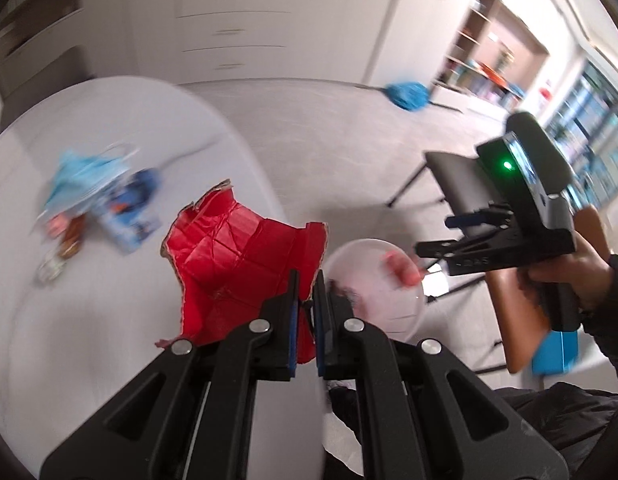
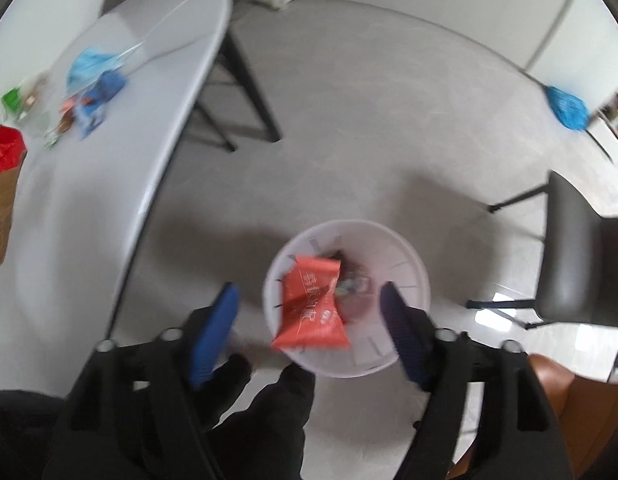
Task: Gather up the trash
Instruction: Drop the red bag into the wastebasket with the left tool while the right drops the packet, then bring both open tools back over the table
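Note:
My left gripper (image 1: 306,280) is shut on a crumpled red cardboard piece (image 1: 245,256) and holds it above the white table's (image 1: 109,360) right edge. The red piece also shows at the far left in the right wrist view (image 2: 5,148). My right gripper (image 2: 309,292) is open above a white bin (image 2: 405,264) on the floor. A red snack wrapper (image 2: 313,308) is in mid-air or lying at the bin's mouth, between my open fingers and touching neither. The bin also shows in the left wrist view (image 1: 369,276), with my right gripper (image 1: 449,236) above it.
A pile of trash lies on the table: a blue face mask (image 1: 85,172), a blue carton (image 1: 129,216) and small wrappers (image 1: 65,236). A dark chair (image 2: 581,256) stands right of the bin. A blue bag (image 2: 565,106) lies on the floor far off.

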{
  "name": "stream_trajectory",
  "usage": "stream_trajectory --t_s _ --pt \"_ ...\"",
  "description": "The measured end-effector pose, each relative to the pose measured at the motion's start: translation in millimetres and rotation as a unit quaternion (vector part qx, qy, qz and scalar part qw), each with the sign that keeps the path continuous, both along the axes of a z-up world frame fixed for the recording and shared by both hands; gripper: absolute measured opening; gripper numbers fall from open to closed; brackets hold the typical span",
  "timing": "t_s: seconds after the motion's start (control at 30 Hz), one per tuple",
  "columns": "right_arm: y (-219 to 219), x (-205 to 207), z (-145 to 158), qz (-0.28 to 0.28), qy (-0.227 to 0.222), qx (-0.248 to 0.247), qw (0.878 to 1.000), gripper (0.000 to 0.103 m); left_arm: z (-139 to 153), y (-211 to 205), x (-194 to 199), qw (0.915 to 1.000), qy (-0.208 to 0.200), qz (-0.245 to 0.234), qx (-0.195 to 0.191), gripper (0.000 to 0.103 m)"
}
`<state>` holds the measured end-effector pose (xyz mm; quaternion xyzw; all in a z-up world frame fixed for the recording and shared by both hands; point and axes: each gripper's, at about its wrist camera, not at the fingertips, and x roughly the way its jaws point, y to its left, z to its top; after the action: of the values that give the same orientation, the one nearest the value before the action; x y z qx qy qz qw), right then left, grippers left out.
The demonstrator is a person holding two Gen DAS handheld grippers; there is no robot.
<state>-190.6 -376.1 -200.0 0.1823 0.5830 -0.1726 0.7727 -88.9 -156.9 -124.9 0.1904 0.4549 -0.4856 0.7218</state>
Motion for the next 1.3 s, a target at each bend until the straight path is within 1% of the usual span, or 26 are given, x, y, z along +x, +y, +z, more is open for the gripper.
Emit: stream_trajectory --t_s 0.03,0.1,0.23,0.33,0.43,0.53,0.6,0.67,0.7,0.73,0.77,0.8,0.87,0.9,1.0,1.07,1.1,1.13,1.2,1.3 --pt "-5.5 -4.8 2.0 -0.011 -0.005 0.000 1.000 0.087 -0.7 -9.0 -4.6 0.9999 0.003 -0.011 0.001 0.006" --pt "-19.3 -16.7 7.8 -0.033 -0.014 -0.005 0.999 0.091 -3.1 -32.4 -14.9 0.9992 0.016 -0.036 0.003 0.006" --pt "-43.8 -36.0 18.3 -0.070 -0.023 -0.020 0.997 0.096 -9.9 -75.5 -38.8 0.9954 0.023 -0.092 0.015 0.006" --pt "-59.6 -51.6 25.3 -0.094 -0.030 -0.022 0.995 0.097 -14.9 -103.3 -56.2 0.9910 0.028 -0.129 0.019 0.006" --pt "-75.2 -69.0 29.3 -0.112 -0.038 -0.025 0.993 0.097 -24.5 -130.7 -71.5 0.9855 0.045 -0.162 0.024 0.006" --pt "-85.0 -78.5 30.1 -0.123 -0.041 -0.024 0.991 0.097 -32.7 -149.3 -83.8 0.9824 0.044 -0.179 0.029 0.006" --pt "-88.4 -84.0 31.3 -0.128 -0.044 -0.022 0.991 0.097 -36.6 -158.6 -87.9 0.9821 0.047 -0.180 0.031 0.007" --pt "-92.0 -86.9 31.5 -0.128 -0.046 -0.021 0.990 0.097 -39.2 -165.7 -90.9 0.9813 0.060 -0.179 0.034 0.011" --pt "-91.9 -87.4 31.8 -0.128 -0.046 -0.021 0.990 0.097 -40.1 -169.3 -91.9 0.9808 0.070 -0.178 0.034 0.025" --pt "-91.9 -87.4 31.6 -0.128 -0.047 -0.021 0.990 0.097 -39.8 -166.7 -92.4 0.9815 0.071 -0.175 0.034 0.055" --pt "-92.1 -88.0 31.3 -0.128 -0.047 -0.020 0.990 0.097 -37.1 -165.5 -93.6 0.9838 0.064 -0.165 0.029 0.067" --pt "-91.8 -87.7 31.3 -0.128 -0.046 -0.020 0.990 0.097 -32.3 -163.4 -93.9 0.9869 0.049 -0.153 0.017 0.077" --pt "-92.3 -88.8 31.6 -0.128 -0.049 -0.019 0.990 0.097 -25.7 -158.3 -93.5 0.9877 0.041 -0.151 0.003 0.077" --pt "-92.1 -88.6 32.6 -0.128 -0.049 -0.018 0.990 0.097 -22.5 -156.6 -91.9 0.9882 0.039 -0.148 0.003 0.078" --pt "-89.7 -88.2 35.2 -0.123 -0.052 -0.017 0.991 0.097 -12.2 -148.0 -88.2 0.9918 0.016 -0.127 0.005 0.080" --pt "-86.8 -86.4 38.7 -0.119 -0.056 -0.018 0.991 0.097 -2.4 -138.3 -82.4 0.9942 -0.001 -0.108 0.004 0.086" --pt "-84.9 -85.6 39.7 -0.116 -0.057 -0.019 0.991 0.097 3.8 -131.7 -78.2 0.9959 -0.012 -0.089 0.006 0.091" --pt "-82.4 -83.8 40.4 -0.113 -0.058 -0.020 0.992 0.097 11.4 -123.9 -72.4 0.9973 -0.021 -0.070 0.007 0.092" --pt "-76.9 -79.3 41.6 -0.108 -0.057 -0.025 0.992 0.099 26.0 -105.3 -61.7 0.9990 -0.031 -0.033 -0.001 0.092" --pt "-67.3 -71.5 43.4 -0.096 -0.061 -0.026 0.993 0.099 42.0 -70.4 -42.4 0.9989 -0.041 0.021 -0.008 0.093"
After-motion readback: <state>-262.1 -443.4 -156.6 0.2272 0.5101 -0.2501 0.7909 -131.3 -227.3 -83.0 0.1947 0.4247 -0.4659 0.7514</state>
